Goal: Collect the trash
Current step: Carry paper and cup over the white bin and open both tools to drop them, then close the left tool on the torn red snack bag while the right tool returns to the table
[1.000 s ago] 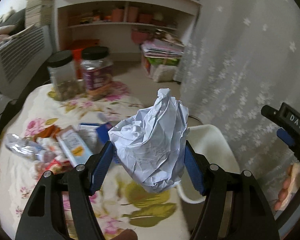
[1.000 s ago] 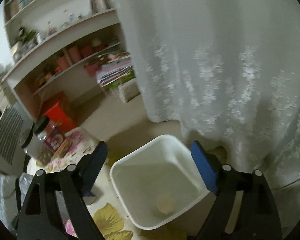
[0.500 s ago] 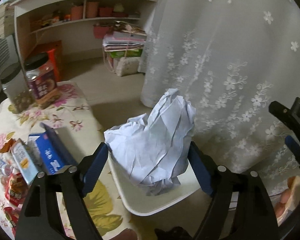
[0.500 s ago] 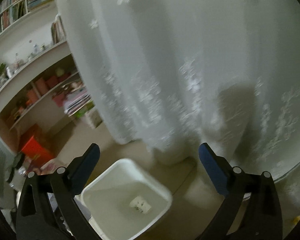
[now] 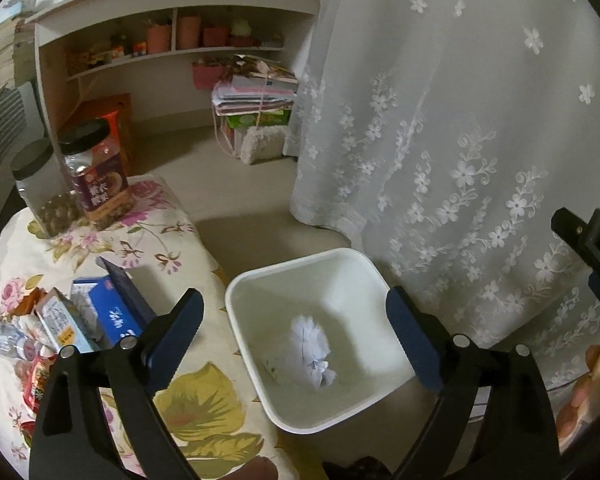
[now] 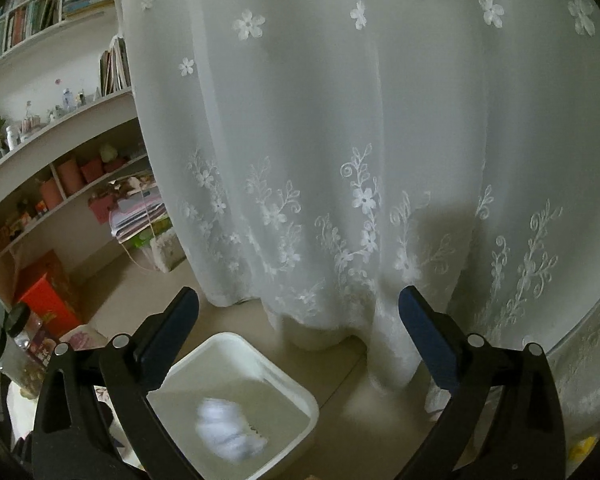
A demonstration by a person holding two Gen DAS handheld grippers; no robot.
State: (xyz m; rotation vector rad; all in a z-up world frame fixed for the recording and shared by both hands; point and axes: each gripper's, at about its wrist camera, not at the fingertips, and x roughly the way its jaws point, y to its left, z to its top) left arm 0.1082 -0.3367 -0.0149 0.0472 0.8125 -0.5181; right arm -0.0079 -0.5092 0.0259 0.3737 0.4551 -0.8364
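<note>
A white square bin (image 5: 352,258) stands on the floor beside the table. A crumpled white paper ball (image 5: 312,350) lies inside it, over a small scrap. My left gripper (image 5: 294,334) is open and empty, held above the bin. My right gripper (image 6: 298,328) is open and empty, higher up and facing the curtain; the bin (image 6: 276,364) and the blurred paper ball (image 6: 228,426) show at its lower left. More trash lies on the table: a blue box (image 5: 116,314), a small carton (image 5: 62,326), a plastic bottle (image 5: 4,338) and wrappers.
The table has a floral cloth (image 5: 204,412). Two black-lidded jars (image 5: 96,172) stand at its far edge. A white lace curtain (image 5: 460,140) hangs just right of the bin. Shelves (image 5: 172,52) and a stack of papers (image 5: 256,96) are behind.
My left gripper opened and let go of the crumpled paper ball, which dropped into the bin. My right gripper rose and tilted up toward the curtain.
</note>
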